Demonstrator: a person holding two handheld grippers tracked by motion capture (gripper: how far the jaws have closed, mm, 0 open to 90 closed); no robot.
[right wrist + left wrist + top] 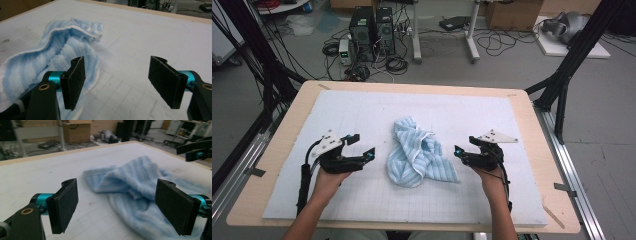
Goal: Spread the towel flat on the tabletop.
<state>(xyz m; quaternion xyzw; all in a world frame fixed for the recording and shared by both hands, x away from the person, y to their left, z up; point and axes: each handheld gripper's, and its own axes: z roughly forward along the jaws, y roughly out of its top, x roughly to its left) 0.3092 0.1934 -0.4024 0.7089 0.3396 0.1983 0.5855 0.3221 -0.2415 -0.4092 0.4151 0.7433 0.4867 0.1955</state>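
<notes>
Both grippers flank the crumpled striped towel (419,157), jaws spread and empty; the left gripper view catches cardboard boxes (77,130).

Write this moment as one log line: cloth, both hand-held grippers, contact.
cloth: striped blue towel, crumpled mid-mat | left hand-held gripper: open, empty | right hand-held gripper: open, empty | contact: none, both beside towel

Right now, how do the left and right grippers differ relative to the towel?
The left gripper sits off the striped blue towel's left side, with bare mat between them; the right gripper sits off its right side, its tips nearly at the towel's edge. In the left gripper view the towel shows between the jaws; in the right gripper view it lies behind the left jaw. Both are open and hold nothing.
</notes>
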